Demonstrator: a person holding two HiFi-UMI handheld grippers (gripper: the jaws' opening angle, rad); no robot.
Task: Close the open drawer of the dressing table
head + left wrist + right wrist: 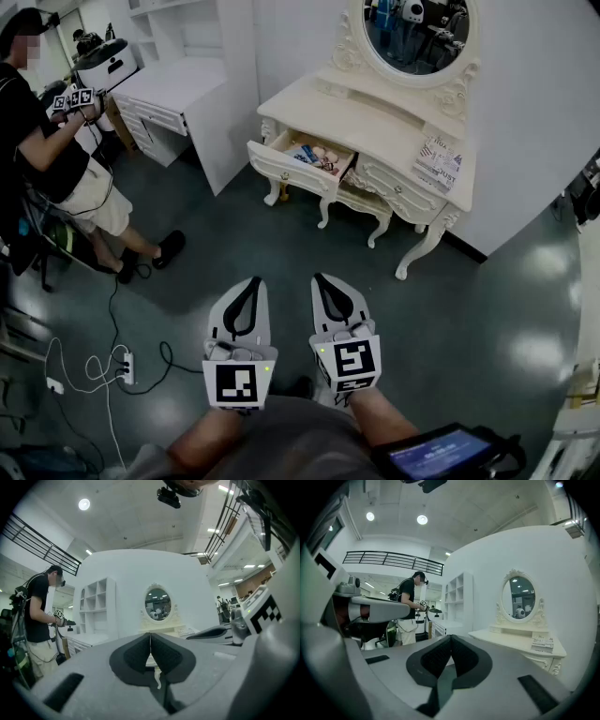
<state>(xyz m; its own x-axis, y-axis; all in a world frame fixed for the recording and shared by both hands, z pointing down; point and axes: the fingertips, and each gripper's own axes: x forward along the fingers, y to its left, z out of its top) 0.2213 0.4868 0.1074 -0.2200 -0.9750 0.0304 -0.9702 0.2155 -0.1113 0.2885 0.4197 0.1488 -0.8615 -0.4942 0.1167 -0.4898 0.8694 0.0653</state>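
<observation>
Head view: your left gripper [254, 280], right gripper [320, 279] closed empty, well short of dressing table [398, 127]; push drawer front [287, 170] squarely.

- Lab-type hall with a mock bedroom set: dressing table [394, 131] against curved white partition [136, 573].
- Mezzanine railing [393, 559], high ceiling [464, 508].
- Power strip [125, 366], loose cables [89, 366] on floor [281, 244].
- Another person [47, 150] holding marker cubes [75, 98].

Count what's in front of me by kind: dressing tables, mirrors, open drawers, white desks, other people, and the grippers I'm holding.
dressing table: 1
oval mirror: 1
open drawer: 1
white desk: 1
other person: 1
grippers: 2, the left gripper and the right gripper, both shut and empty
Total: 7
</observation>
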